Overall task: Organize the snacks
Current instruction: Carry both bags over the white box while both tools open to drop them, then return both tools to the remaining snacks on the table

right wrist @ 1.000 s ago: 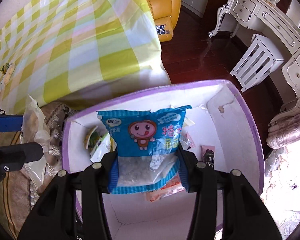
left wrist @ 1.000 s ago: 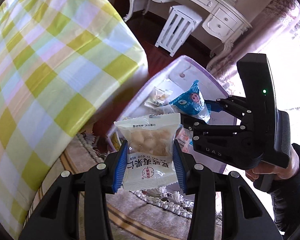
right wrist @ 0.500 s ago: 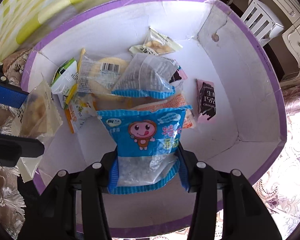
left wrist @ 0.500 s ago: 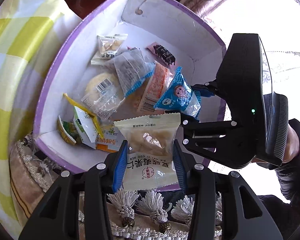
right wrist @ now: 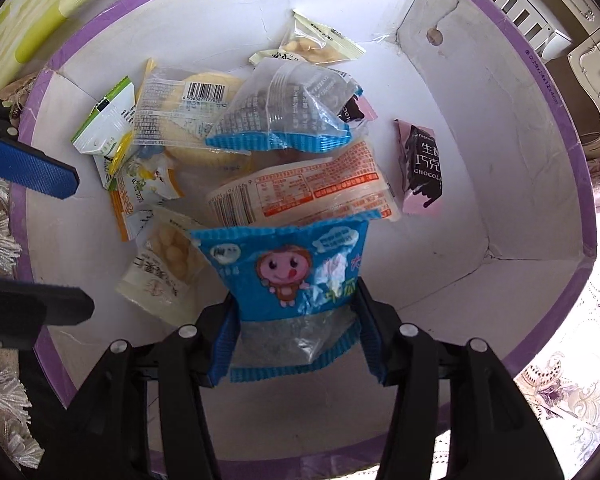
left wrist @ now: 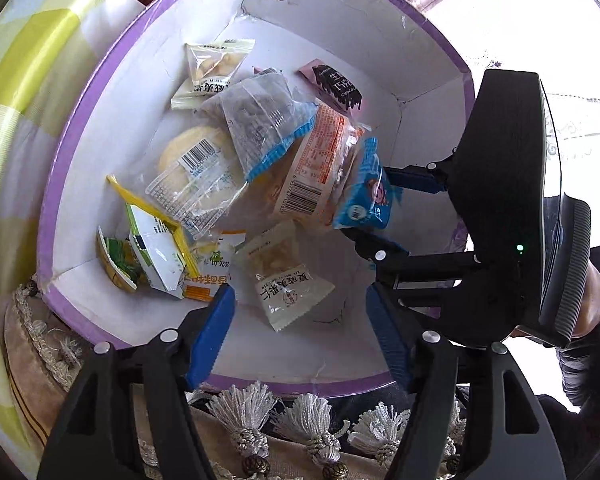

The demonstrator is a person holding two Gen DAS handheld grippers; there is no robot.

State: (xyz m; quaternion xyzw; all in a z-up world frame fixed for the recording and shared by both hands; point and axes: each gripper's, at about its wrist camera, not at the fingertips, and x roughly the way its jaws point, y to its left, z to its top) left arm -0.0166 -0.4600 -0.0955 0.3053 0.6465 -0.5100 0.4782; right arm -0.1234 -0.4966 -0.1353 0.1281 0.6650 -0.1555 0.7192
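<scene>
Both hand-held grippers hang over the purple-rimmed box [left wrist: 100, 128]. The left hand-held gripper [left wrist: 300, 320] is opening, its jaws spread and empty; the cream nut packet [left wrist: 288, 280] lies loose on the box floor beyond them. The right hand-held gripper [right wrist: 296, 340] is opening too, with the blue cartoon snack bag [right wrist: 288, 272] between its pads [right wrist: 224, 344], above the other snacks.

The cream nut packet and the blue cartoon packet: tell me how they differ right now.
The cream nut packet lies loose on the box floor, clear of the left gripper, whose jaws are opening. The blue cartoon packet sits upright between the right gripper pads, which are also opening. The cream one shows pale round nuts; the blue one has a pink cartoon face. Both are small sealed snacks.
</scene>
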